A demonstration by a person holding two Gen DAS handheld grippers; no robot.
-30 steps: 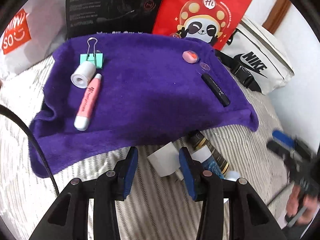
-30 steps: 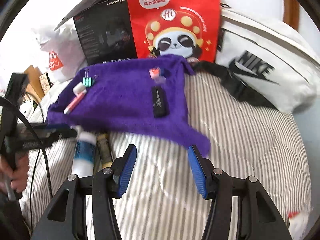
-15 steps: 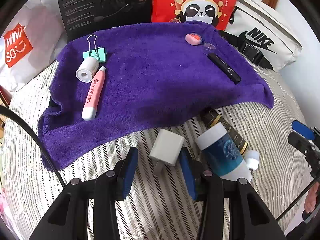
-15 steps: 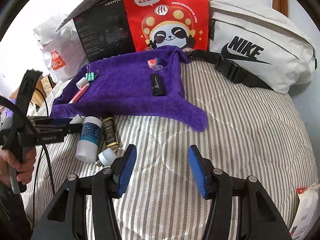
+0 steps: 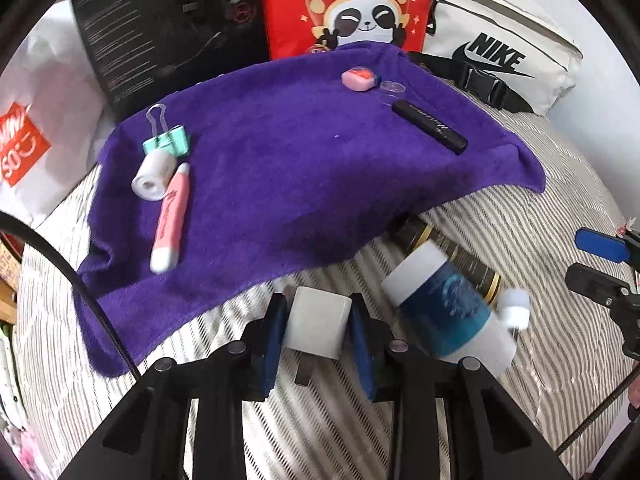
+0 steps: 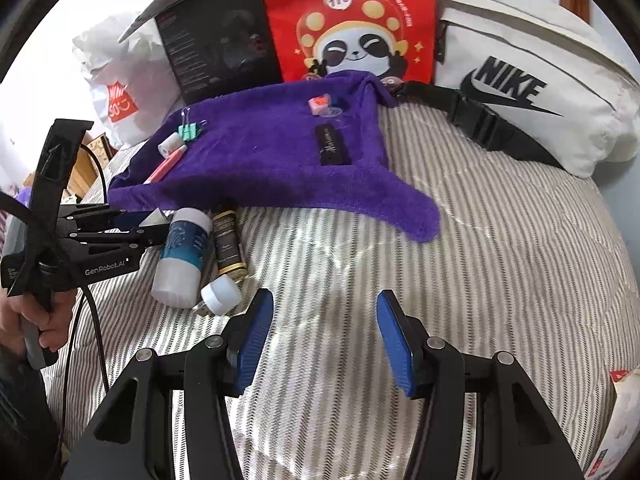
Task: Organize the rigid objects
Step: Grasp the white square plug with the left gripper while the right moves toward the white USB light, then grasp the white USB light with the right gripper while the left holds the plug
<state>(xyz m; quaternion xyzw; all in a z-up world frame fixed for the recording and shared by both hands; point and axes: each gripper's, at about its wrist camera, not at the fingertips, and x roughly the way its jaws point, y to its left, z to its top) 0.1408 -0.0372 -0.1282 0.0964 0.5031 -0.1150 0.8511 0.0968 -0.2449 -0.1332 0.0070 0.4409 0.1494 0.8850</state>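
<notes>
Just off the near edge of the purple towel [image 5: 304, 168], the left claw [image 5: 316, 330] is closed onto a white plug adapter [image 5: 318, 326]. Blue pads press both flat sides, and the block sits square between them. Its metal prong points back toward the camera. The squared grip probably suits the block: flat faces, little to slip on. Whether it is lifted clear of the striped bedspread [image 5: 500, 240] I cannot tell.

Just right of the adapter, also off the towel's near edge: a blue-and-white bottle [image 5: 444, 312] lying on its side, a dark gold-banded bottle [image 5: 452, 252] behind it and partly tucked under the towel's hem, and a small white cap [image 5: 516, 310] at the blue bottle's far side. These look like the unsorted lot, waiting on the bed.

On the towel, things lie in two clusters. Left part: a mint binder clip [image 5: 170, 140], a white tape roll [image 5: 154, 176] touching it, and a pink pen [image 5: 170, 220] alongside. Far right part: a pink round case [image 5: 358, 78], a clear lid [image 5: 392, 88] beside it, and a black tube [image 5: 430, 126] just nearer. The towel's middle is bare, likely the spot for the adapter.

The right claw [image 6: 326, 342] is wide open, holding nothing, poised over bare bedspread well off the towel's near-right corner. It seems parked out of the way.

Behind the towel: a black box [image 5: 168, 28], a red panda bag [image 5: 352, 4], a white Nike bag [image 5: 500, 52], and at the far left a white shopping bag [image 5: 36, 120].
</notes>
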